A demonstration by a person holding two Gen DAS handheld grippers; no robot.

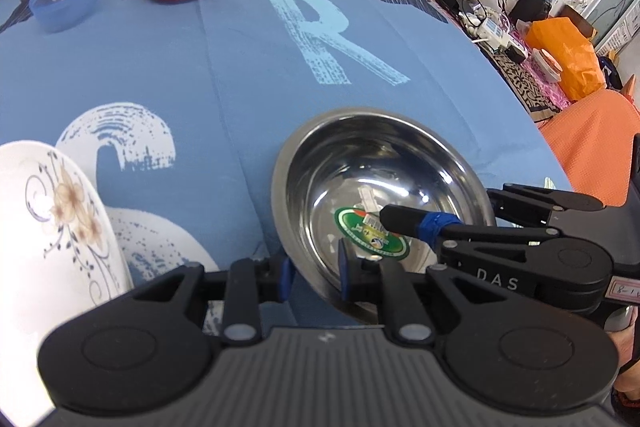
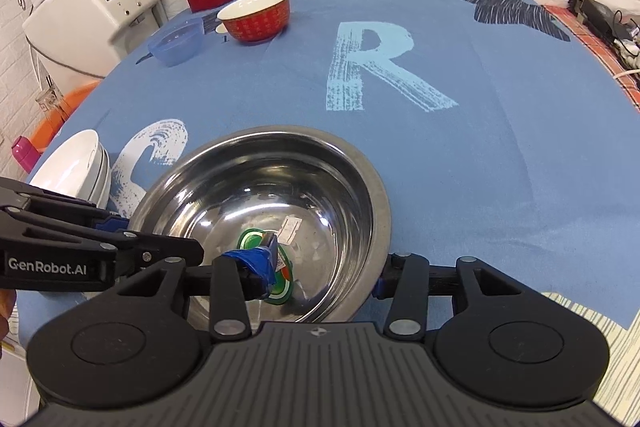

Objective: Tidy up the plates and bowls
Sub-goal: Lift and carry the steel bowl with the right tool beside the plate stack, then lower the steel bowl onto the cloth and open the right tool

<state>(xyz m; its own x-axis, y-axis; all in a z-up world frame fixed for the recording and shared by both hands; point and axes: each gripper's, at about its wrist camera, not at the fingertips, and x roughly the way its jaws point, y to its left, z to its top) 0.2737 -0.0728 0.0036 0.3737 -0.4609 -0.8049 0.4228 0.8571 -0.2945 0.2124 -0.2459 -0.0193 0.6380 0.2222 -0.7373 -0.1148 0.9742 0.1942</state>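
Steel bowl [image 2: 264, 223] sits on the blue-clothed bench [image 2: 480, 155], its near rim between both sets of jaws: left gripper [image 1: 312, 277] spans the left wall, narrowly parted; right gripper [image 2: 320, 275] spread wide across the right wall, neither pinching yet

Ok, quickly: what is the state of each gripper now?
Left gripper: astride the rim of the steel bowl; whether it grips cannot be told.
Right gripper: open, astride that rim.
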